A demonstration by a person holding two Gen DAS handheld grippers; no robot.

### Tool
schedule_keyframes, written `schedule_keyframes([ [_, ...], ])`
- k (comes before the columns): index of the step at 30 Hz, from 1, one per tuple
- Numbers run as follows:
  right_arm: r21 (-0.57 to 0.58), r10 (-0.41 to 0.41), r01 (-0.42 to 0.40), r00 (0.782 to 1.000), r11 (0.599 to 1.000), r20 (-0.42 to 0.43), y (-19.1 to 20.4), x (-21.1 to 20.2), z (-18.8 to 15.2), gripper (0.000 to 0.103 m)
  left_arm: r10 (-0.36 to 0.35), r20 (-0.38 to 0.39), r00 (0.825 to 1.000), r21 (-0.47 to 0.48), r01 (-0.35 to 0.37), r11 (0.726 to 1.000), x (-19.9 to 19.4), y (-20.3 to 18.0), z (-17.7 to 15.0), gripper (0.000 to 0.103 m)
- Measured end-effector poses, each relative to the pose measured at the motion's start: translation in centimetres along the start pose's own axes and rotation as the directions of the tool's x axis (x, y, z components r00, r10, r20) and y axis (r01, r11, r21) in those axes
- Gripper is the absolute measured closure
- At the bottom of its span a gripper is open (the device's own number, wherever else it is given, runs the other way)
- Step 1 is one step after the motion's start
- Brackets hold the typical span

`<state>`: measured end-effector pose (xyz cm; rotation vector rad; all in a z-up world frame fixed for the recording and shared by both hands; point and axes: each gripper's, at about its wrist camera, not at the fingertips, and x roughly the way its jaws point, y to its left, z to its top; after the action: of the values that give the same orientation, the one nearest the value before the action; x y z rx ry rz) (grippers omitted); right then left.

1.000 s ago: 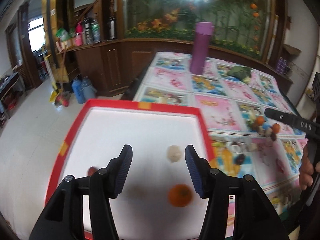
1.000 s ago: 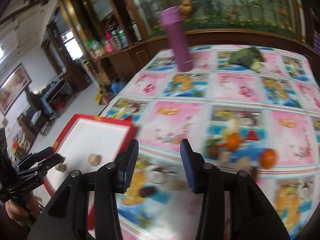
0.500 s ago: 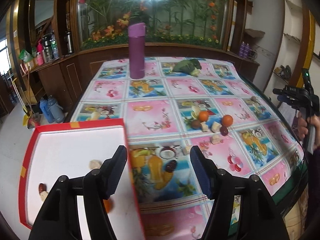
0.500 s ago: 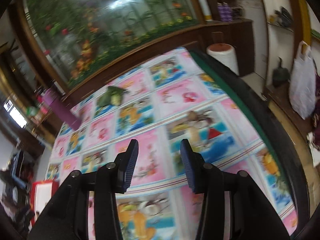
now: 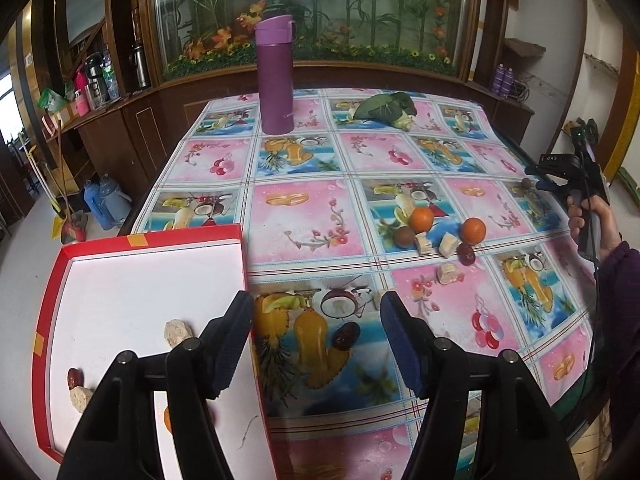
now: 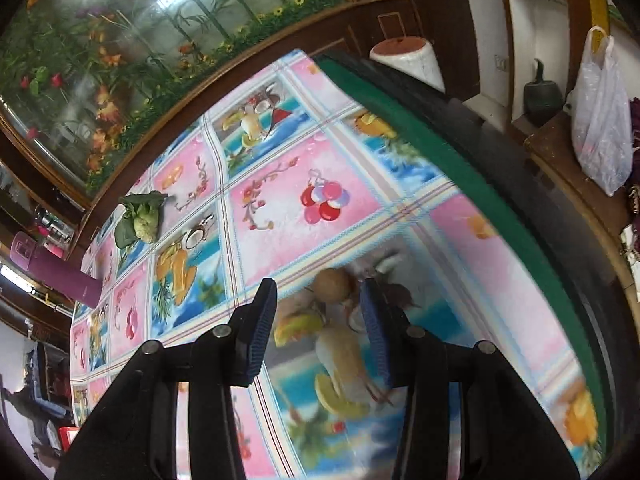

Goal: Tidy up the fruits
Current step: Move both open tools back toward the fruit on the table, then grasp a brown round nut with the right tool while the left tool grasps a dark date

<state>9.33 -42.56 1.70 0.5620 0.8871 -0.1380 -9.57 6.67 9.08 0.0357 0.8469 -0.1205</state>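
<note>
ok, my left gripper (image 5: 316,340) hangs with jaws wide and nothing between them, over the right edge of the red-rimmed white tray (image 5: 48,292), above a dark date (image 5: 346,336) lying on the fruit-print tablecloth (image 5: 312,216). inside the tray i see a pale chunk (image 5: 177,332), a second date (image 5: 75,377) touching another pale chunk (image 5: 81,399), and a bit of orange fruit (image 5: 168,419) half hidden behind my finger. mid-table there's a cluster: two oranges (image 5: 421,219) (image 5: 473,230), a brown round fruit (image 5: 404,237), pale chunks, a dark date. my right gripper (image 6: 318,320) is also spread wide, empty, near the table's green edge (image 6: 452,160), with a small brown round fruit (image 6: 330,285) on the cloth just beyond its tips; blurry. purple flask (image 5: 274,76) and leafy greens (image 5: 386,109) sit at the far end.
</note>
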Motion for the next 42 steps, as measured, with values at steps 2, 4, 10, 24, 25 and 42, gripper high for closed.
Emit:
schedule_keyframes([
  [2,-0.023,-0.037,0.037,0.999,0.999,-0.003,0.4,0.8,0.0,0.058,-0.002,-0.006,1.000,0.000,0.002,1.000,0.3,0.0,0.1,0.038],
  [4,-0.048,-0.083,0.084,0.996,0.995,0.020,0.9,1.4,0.1,0.058,-0.004,-0.015,1.000,0.001,0.004,1.000,0.6,-0.1,0.1,0.038],
  [10,-0.084,-0.161,0.165,0.985,0.983,0.054,1.5,2.5,-0.1,0.062,-0.014,-0.038,0.999,0.015,0.014,1.000,1.3,-0.6,-0.1,0.038],
  [24,-0.065,-0.126,0.128,0.991,0.990,0.036,1.1,0.0,-3.1,0.079,-0.027,-0.036,0.999,0.051,0.029,0.998,0.8,1.4,-2.8,0.038],
  [25,-0.072,-0.099,0.100,0.995,0.992,0.026,1.4,-0.6,-3.8,0.079,-0.037,-0.035,0.999,0.054,0.039,0.998,0.8,1.3,-2.9,0.038],
  [42,-0.324,0.423,-0.521,0.845,0.790,-0.327,14.3,-5.8,-22.1,0.078,-0.111,-0.087,0.990,0.192,0.125,0.973,3.2,-2.3,-2.7,0.058],
])
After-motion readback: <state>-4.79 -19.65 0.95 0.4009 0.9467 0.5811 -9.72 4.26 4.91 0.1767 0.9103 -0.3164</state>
